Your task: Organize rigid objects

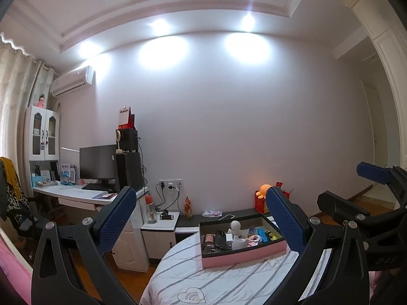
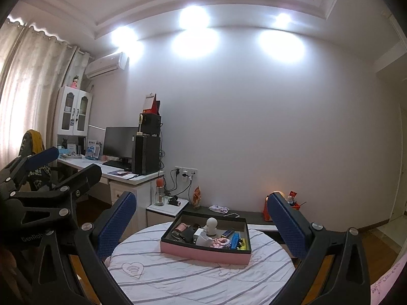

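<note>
A plain white wall [image 2: 267, 127] is lit by ceiling spotlights [image 2: 193, 16] under a stepped ceiling. At the left hang curtains [image 2: 30, 81], with an air conditioner [image 2: 106, 64] above a white cabinet [image 2: 73, 110]. A desk [image 2: 119, 175] carries a monitor [image 2: 118, 142] and computer tower [image 2: 147, 154]. The floor [image 1: 366, 199] is wood.

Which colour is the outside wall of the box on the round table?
Pink, with a dark inside; the box shows best in the right wrist view.

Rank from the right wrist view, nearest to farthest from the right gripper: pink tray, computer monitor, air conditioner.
1. Pink tray, straight ahead of the right gripper on the striped table.
2. Computer monitor, on the desk, left.
3. Air conditioner, high on the far wall, left.
</note>
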Action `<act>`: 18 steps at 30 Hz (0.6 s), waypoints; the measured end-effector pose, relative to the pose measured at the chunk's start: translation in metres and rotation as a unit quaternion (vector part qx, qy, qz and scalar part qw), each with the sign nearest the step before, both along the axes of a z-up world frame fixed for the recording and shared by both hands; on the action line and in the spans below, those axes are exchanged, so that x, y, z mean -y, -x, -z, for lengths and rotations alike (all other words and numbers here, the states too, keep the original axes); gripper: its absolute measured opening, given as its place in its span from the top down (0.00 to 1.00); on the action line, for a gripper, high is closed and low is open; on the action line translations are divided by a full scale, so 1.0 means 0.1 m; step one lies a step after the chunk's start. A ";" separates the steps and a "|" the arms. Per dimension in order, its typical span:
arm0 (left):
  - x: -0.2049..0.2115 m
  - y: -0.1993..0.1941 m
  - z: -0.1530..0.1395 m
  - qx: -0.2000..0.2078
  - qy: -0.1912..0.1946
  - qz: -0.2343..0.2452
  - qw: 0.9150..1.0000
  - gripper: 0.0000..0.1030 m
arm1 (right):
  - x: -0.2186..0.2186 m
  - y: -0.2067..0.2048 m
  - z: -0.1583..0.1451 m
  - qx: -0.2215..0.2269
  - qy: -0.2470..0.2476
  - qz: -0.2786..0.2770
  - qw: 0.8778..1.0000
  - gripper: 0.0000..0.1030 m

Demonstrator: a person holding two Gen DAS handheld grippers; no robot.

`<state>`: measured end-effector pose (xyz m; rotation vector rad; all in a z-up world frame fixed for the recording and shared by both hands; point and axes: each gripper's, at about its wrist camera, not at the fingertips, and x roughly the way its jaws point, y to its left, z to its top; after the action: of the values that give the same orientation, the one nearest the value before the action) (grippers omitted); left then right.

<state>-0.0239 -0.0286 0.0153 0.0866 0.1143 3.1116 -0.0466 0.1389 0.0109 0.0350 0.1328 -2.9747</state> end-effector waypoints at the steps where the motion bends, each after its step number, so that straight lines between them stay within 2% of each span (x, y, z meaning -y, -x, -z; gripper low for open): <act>1: 0.00 0.01 -0.01 0.002 -0.001 0.002 1.000 0.00 | 0.01 0.01 0.00 0.000 -0.001 0.001 1.000 0.00; 18: 0.01 0.18 0.01 0.027 0.004 0.002 1.000 0.00 | 0.01 0.08 0.01 0.013 -0.013 0.014 1.000 0.00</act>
<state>-0.0417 -0.0296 0.0147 0.0041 0.1239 3.1070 -0.0546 0.1378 0.0103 0.0788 0.1700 -2.9992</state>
